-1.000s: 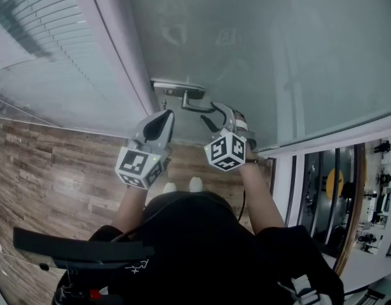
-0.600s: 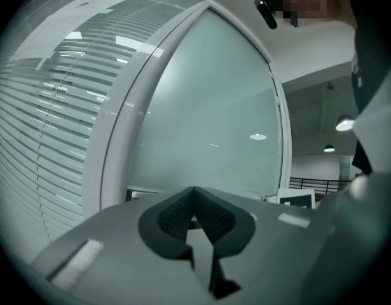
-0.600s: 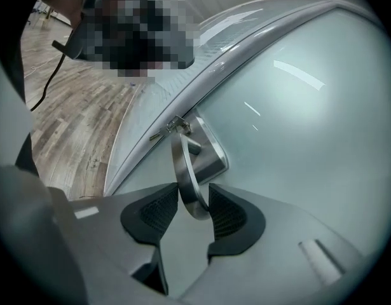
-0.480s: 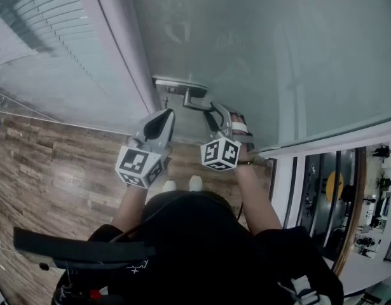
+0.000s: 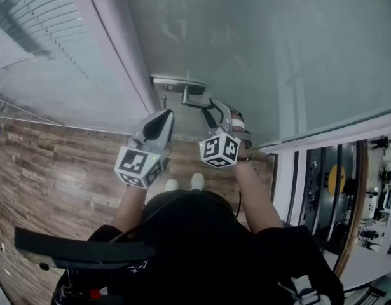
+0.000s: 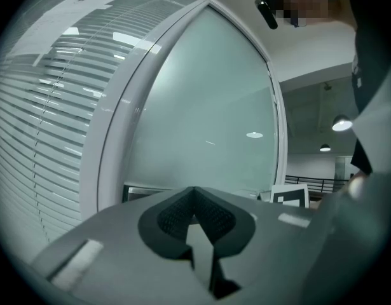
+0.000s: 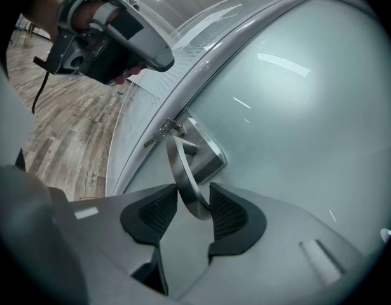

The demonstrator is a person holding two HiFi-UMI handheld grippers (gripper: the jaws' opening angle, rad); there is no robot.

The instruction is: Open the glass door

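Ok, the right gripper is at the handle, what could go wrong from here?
1. Only the end of the handle sits between the pads of the right gripper, and the jaws are still apart with a gap on one side. If you press down now, it may slip off.
2. What looks like a key hangs at the lock beside the handle and could snag the gripper.
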